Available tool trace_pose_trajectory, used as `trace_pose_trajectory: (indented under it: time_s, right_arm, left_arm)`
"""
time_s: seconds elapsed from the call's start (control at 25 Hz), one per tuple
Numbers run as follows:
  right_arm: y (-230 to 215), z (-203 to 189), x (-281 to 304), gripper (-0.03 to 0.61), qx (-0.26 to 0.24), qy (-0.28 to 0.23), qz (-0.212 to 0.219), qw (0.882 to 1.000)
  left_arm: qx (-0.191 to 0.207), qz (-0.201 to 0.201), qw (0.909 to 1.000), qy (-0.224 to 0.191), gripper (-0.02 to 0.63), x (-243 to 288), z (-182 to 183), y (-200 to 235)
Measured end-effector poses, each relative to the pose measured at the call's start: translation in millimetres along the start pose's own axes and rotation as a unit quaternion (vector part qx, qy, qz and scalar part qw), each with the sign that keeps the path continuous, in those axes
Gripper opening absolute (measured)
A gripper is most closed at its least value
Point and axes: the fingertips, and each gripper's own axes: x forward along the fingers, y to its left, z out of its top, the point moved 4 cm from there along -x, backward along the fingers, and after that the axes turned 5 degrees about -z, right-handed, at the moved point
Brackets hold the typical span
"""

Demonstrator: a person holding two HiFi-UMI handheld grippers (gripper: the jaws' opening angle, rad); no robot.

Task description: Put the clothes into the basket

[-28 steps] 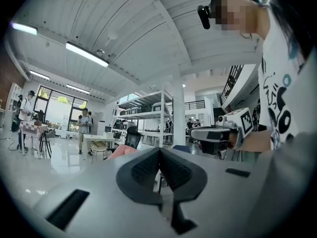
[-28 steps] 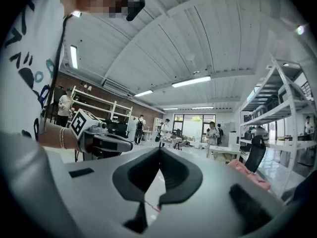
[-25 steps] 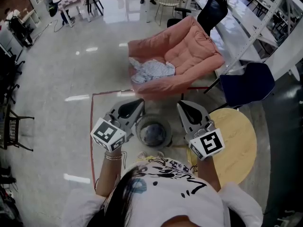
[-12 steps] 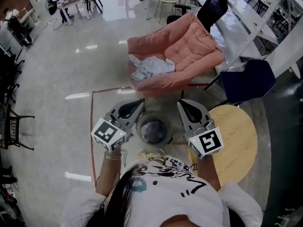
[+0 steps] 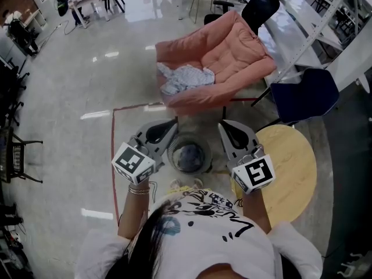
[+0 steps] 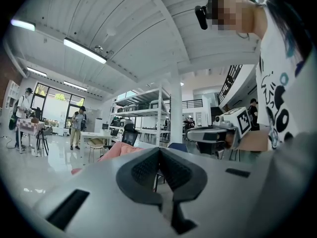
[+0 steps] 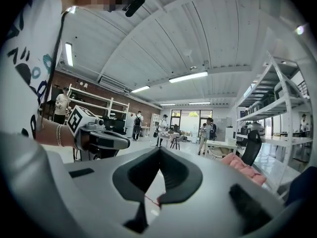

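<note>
A crumpled pale patterned garment (image 5: 185, 77) lies on the seat of a pink armchair (image 5: 232, 54). A round wire basket (image 5: 189, 156) stands on the floor in front of the chair, with greyish cloth inside. My left gripper (image 5: 173, 122) hovers at the basket's left rim and my right gripper (image 5: 222, 125) at its right rim, both pointing level toward the chair. In the left gripper view the left gripper (image 6: 159, 150) has its pads together and holds nothing. The right gripper (image 7: 159, 150) is likewise shut and empty in its own view. Each gripper shows in the other's view.
A round wooden table (image 5: 293, 167) stands close on the right, with a dark blue chair (image 5: 302, 100) behind it. Red tape (image 5: 113, 156) marks the floor on the left. White shelving (image 5: 328, 10) runs along the right. People and desks fill the far end.
The head view has tipped a little, so the armchair sits slightly higher in the picture. Both grippers stay where they were, shut.
</note>
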Motion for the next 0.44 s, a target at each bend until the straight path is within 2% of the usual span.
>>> trace_pose_trajectory:
  time_s: [0.44]
  right_arm:
    - [-6.5,-0.9,0.6,0.026,0.003,0.002,0.002,1.000]
  left_arm:
    - [0.001,-0.005,1.0000,0.005,0.011,8.7,1.4,-0.8]
